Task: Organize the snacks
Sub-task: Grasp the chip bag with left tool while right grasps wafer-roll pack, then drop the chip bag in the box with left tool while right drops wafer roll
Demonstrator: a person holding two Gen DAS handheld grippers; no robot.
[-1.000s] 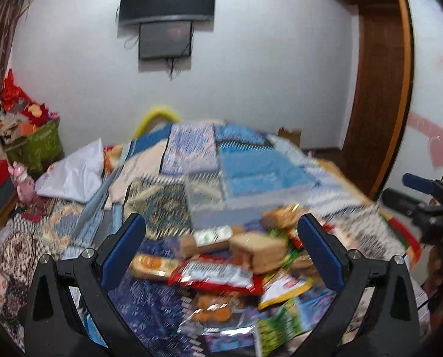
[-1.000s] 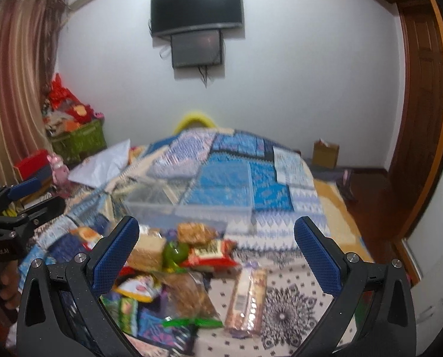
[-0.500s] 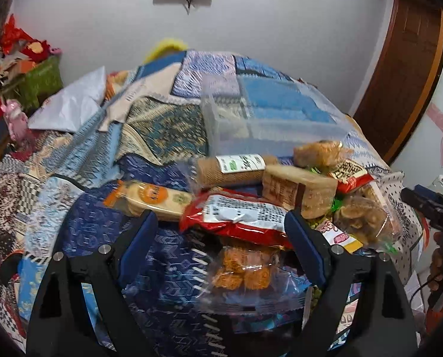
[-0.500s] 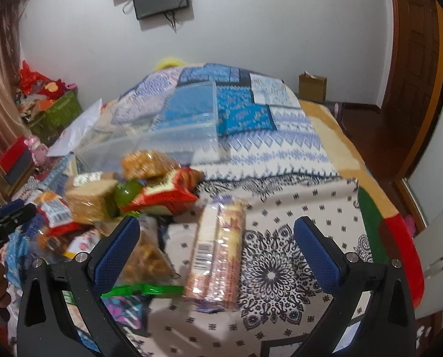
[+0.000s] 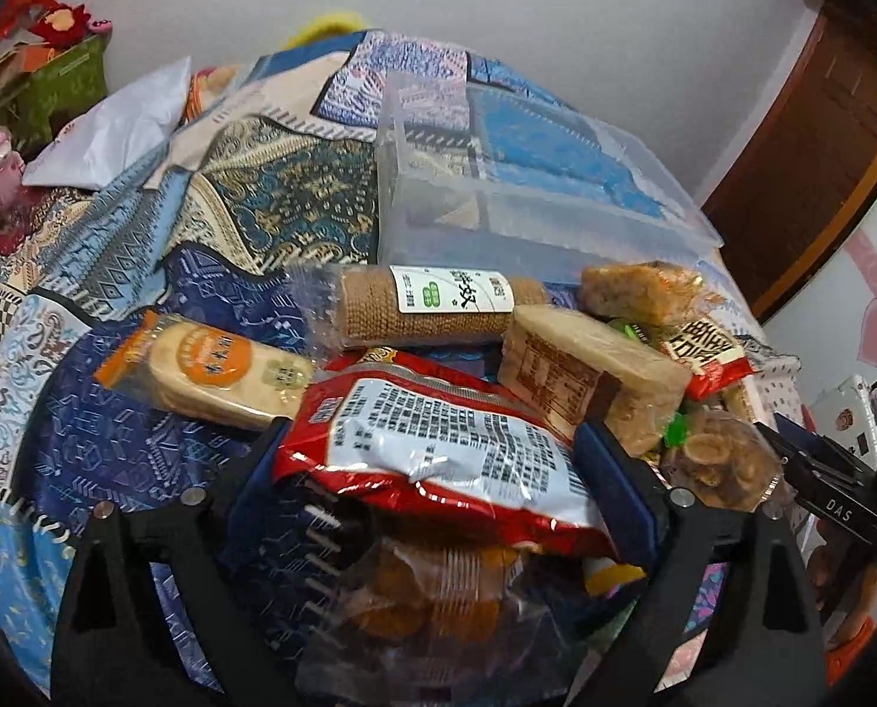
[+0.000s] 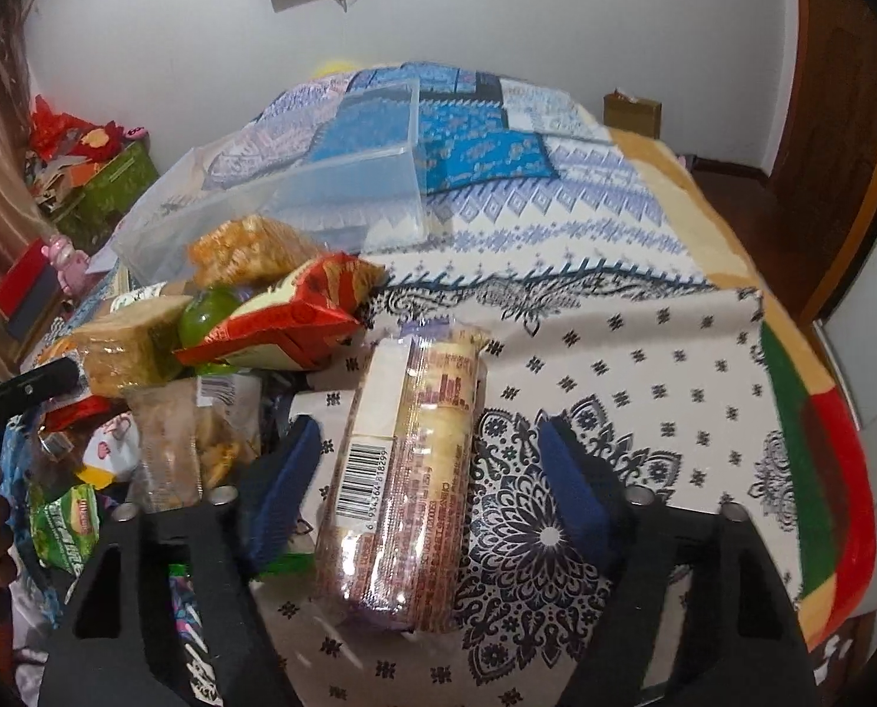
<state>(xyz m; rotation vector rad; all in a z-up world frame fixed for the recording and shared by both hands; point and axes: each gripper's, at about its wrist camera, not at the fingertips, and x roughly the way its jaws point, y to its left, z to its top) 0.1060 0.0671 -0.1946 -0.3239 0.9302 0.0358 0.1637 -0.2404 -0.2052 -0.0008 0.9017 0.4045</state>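
The left gripper [image 5: 438,459] stands spread wide around a red snack bag [image 5: 444,448] lying on the patterned bedspread [image 5: 120,436], pads beside it. The right gripper [image 6: 432,471], also spread, straddles a long biscuit pack [image 6: 409,471] without touching. A clear plastic bin [image 6: 320,194] sits behind the snack pile.

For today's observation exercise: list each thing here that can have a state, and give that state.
Left gripper: open, astride the red snack bag.
Right gripper: open, astride the long clear-wrapped biscuit pack.
Clear plastic bin: open, apparently empty.
Red snack bag: sealed, lying flat.
Biscuit pack: sealed, lying lengthwise.
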